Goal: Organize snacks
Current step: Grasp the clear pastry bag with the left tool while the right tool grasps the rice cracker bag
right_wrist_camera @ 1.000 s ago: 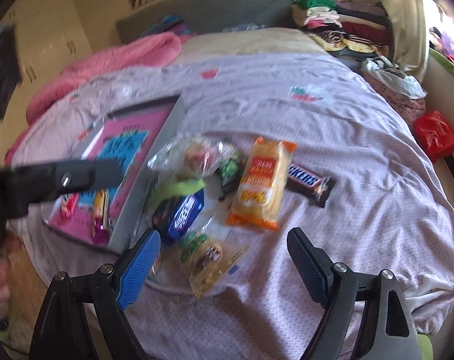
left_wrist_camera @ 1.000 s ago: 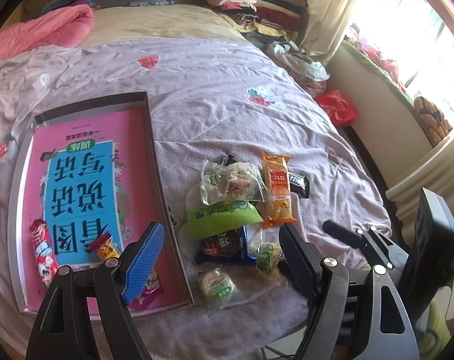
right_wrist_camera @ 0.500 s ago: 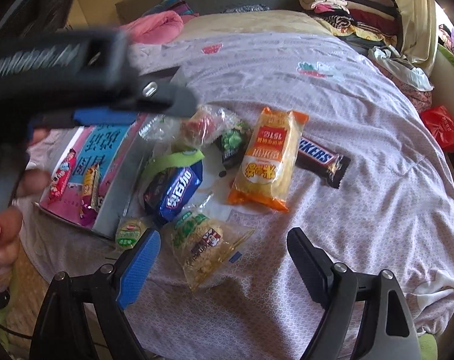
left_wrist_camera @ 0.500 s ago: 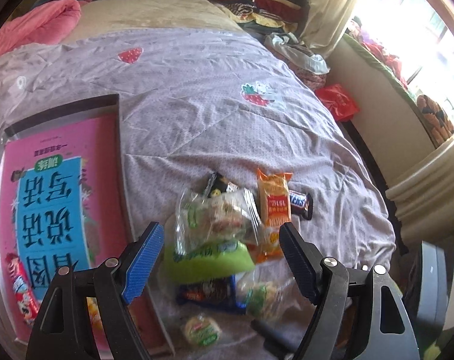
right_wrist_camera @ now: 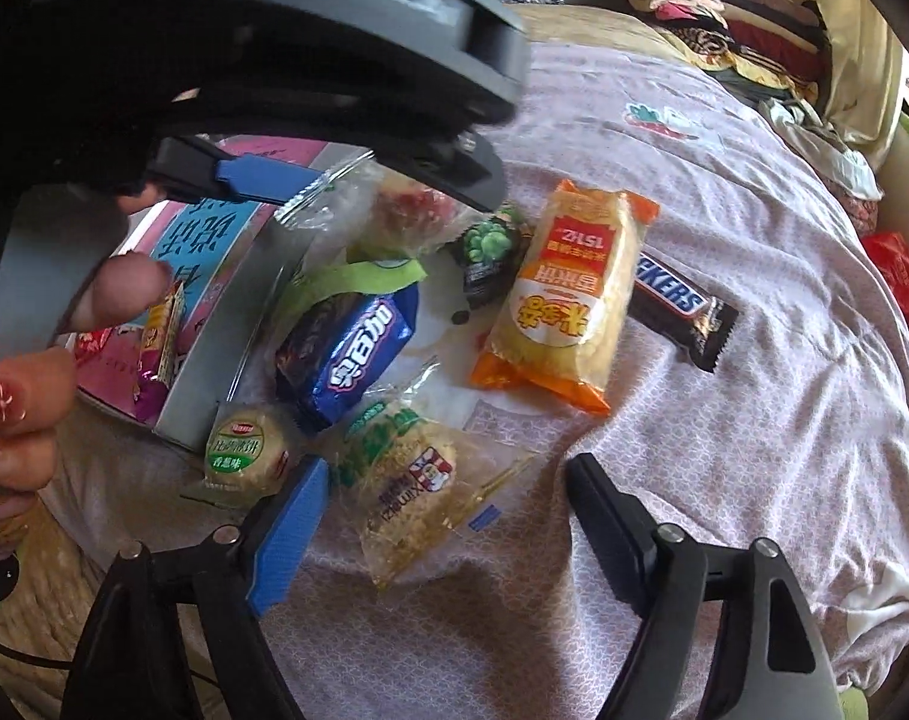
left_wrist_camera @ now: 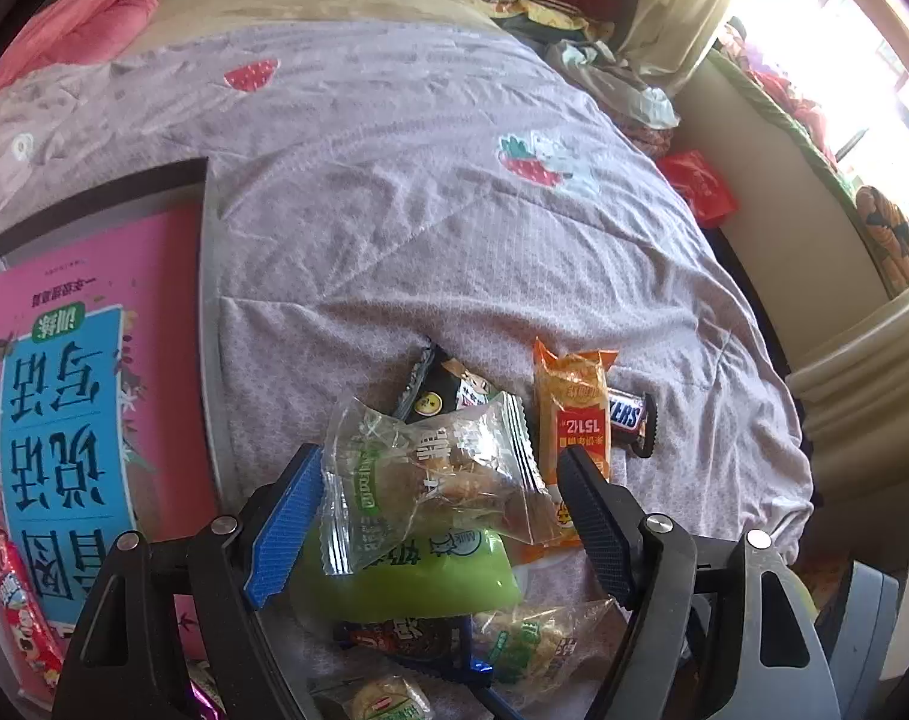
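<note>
1. While your left gripper [left_wrist_camera: 439, 510] hangs spread around a clear cake packet [left_wrist_camera: 430, 480], its pads sit just clear of the wrap.
2. Your right gripper [right_wrist_camera: 448, 519], jaws just narrowing yet unclenched, frames a clear rice-cracker bag [right_wrist_camera: 412, 480].
3. Both packets lie on the lilac quilt [left_wrist_camera: 424, 192] beside the grey tray [left_wrist_camera: 211, 312].

Daylight is pouring in from the window [left_wrist_camera: 838, 54] at two o'clock (glaring white), fisheye bending the edges, the near left gripper [right_wrist_camera: 334, 180] blurring.
</note>
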Demonstrator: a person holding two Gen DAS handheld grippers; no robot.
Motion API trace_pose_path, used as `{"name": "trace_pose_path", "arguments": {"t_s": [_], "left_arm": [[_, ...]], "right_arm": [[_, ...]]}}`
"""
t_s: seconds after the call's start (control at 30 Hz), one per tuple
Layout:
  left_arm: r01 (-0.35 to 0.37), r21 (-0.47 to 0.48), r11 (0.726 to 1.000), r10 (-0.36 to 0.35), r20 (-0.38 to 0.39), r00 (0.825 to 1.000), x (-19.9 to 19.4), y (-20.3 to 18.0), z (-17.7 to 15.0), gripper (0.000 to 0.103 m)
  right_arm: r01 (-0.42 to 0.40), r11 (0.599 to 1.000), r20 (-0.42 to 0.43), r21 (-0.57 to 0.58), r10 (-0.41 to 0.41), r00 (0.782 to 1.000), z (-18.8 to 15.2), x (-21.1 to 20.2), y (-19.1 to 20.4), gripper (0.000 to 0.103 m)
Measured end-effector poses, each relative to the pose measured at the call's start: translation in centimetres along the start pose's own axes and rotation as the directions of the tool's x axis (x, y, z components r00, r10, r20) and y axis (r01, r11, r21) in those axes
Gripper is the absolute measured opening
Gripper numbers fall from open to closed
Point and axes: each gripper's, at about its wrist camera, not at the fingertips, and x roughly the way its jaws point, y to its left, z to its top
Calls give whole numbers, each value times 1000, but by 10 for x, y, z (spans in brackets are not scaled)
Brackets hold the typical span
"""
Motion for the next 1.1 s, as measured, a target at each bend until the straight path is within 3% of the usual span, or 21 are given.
{"name": "trace_pose_path", "arguments": {"t_s": [0.1,0.23,0.5,0.83,1.1], "left_arm": [[8,-11,1000,-8,-8,1000,3,0,0,77],[19,-19,1000,-19,-17,1000,6,-1,1,61],[35,-16,999,-35,-20,999,6,-1,0,55],[70,-27,997,-70,24,997,-19,3,-5,53],[69,-28,997,-67,51,996,-41,7,-13,52]], "right_arm": [[-3,1000,-5,-22,3,1000,0,3,5,72],[-23,998,-5,-51,22,1000,-1,4,11,56],[-95,994,4,48,95,995,2,0,-10,50],[-180,933,155,313,136,978,2,-29,-71,48],[-201,938,221,282,141,965,-1,-46,-62,48]]}}
